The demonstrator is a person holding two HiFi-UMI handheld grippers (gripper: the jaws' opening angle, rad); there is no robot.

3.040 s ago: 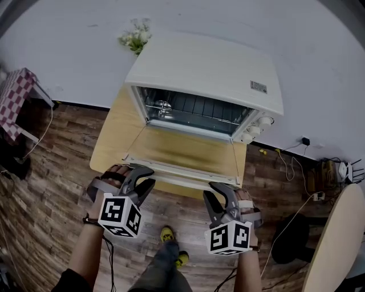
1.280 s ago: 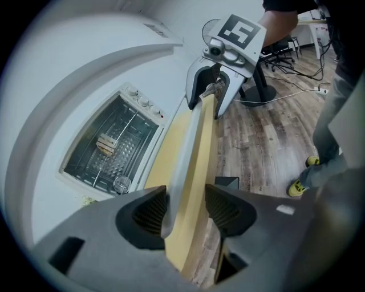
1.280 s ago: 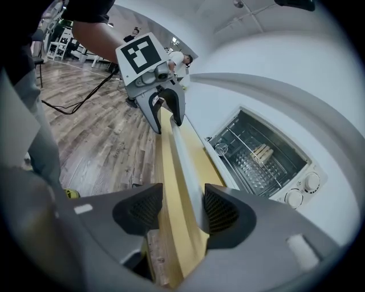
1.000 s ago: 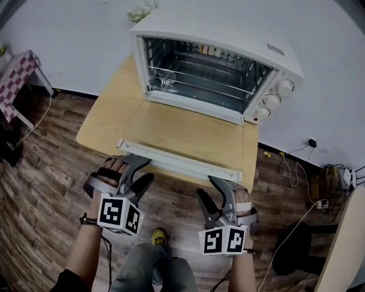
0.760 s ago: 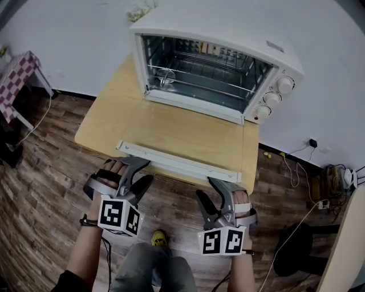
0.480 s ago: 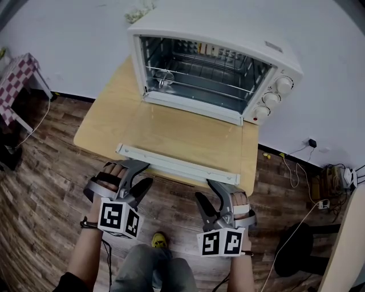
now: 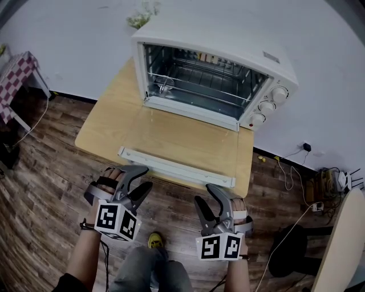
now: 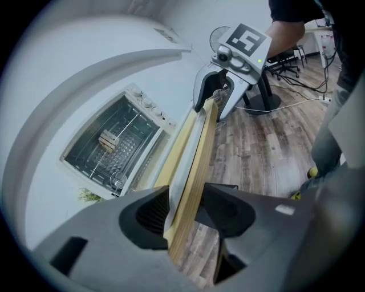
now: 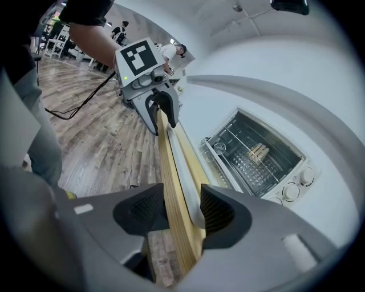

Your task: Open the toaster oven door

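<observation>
The white toaster oven stands at the back of a wooden table. Its glass door lies folded down flat, and the white handle bar runs along the table's front edge. A wire rack shows inside the cavity. My left gripper hovers just in front of the handle's left end, and my right gripper hovers before its right end. Both pairs of jaws have just been closing a little. The table edge and handle line up between the left jaws and the right jaws, but no pad presses on them.
A small plant sits behind the oven against the white wall. A checked stool stands at the far left. Cables and a plug strip lie on the wood floor at right, near a dark stool and a round tabletop.
The door stays flat throughout. The head view has shifted, and both grippers now sit slightly lower in it, a little farther from the handle bar.
</observation>
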